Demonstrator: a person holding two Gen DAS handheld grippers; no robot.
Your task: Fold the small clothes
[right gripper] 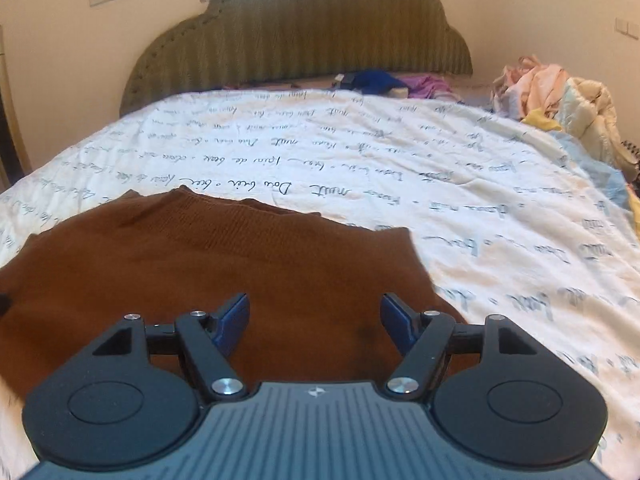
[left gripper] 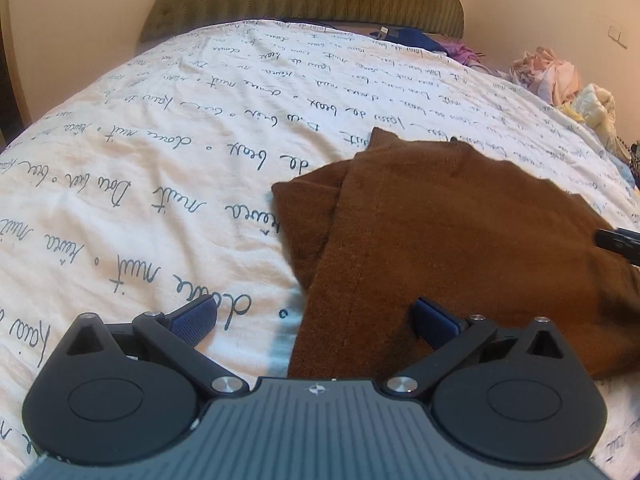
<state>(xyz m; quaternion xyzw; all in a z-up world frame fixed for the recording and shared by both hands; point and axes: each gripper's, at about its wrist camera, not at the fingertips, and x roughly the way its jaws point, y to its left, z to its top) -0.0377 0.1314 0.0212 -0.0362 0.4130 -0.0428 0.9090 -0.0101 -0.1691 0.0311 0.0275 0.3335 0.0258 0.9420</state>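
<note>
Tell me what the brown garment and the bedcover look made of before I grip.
Brown garment: looks like a soft knit, maybe wool; matte, fuzzy, ribbed at the neckline. Bedcover: thin woven fabric, probably cotton; matte cream, fine creases, printed script.

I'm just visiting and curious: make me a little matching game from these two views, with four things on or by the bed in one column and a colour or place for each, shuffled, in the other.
Things:
1. sweater
2. bedspread
3. headboard
4. pile of clothes

Descriptions:
A. olive green, against the wall at the head of the bed
B. brown, lying flat just ahead of both open tools
C. white with dark handwriting printed across it
D. pale pinks and yellows, heaped at the bed's right edge

Pairs: 1-B, 2-C, 3-A, 4-D
</note>
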